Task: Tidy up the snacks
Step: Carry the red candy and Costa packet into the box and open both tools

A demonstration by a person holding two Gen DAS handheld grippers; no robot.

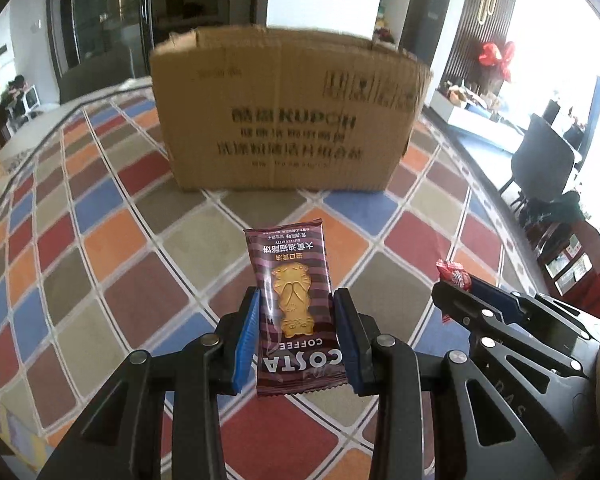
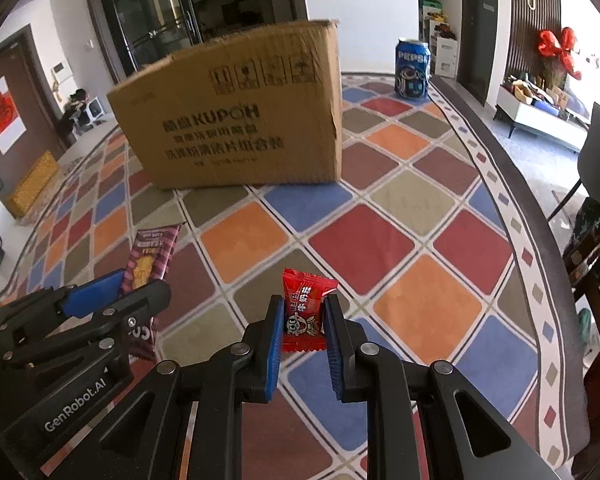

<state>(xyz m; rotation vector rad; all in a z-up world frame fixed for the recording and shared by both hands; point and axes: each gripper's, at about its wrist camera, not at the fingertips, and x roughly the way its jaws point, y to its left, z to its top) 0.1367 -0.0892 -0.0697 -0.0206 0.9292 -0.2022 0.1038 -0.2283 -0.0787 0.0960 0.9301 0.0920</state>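
Note:
My left gripper (image 1: 296,322) is shut on a maroon Costa Coffee biscuit packet (image 1: 294,304), its blue pads pressing the packet's two long sides. The same packet (image 2: 150,268) and the left gripper (image 2: 140,292) appear at the lower left of the right wrist view. My right gripper (image 2: 302,320) is shut on a small red wrapped candy (image 2: 304,308), held above the tablecloth. In the left wrist view the right gripper (image 1: 460,284) sits at the lower right with the red candy (image 1: 454,274) at its tip. A brown cardboard box (image 1: 288,116) (image 2: 236,120) stands on the table beyond both grippers.
A chequered tablecloth (image 2: 384,240) in red, orange, blue and grey covers the table. A blue Pepsi can (image 2: 413,68) stands to the right of and behind the box. The table's curved edge runs along the right, with a dark chair (image 1: 544,164) past it.

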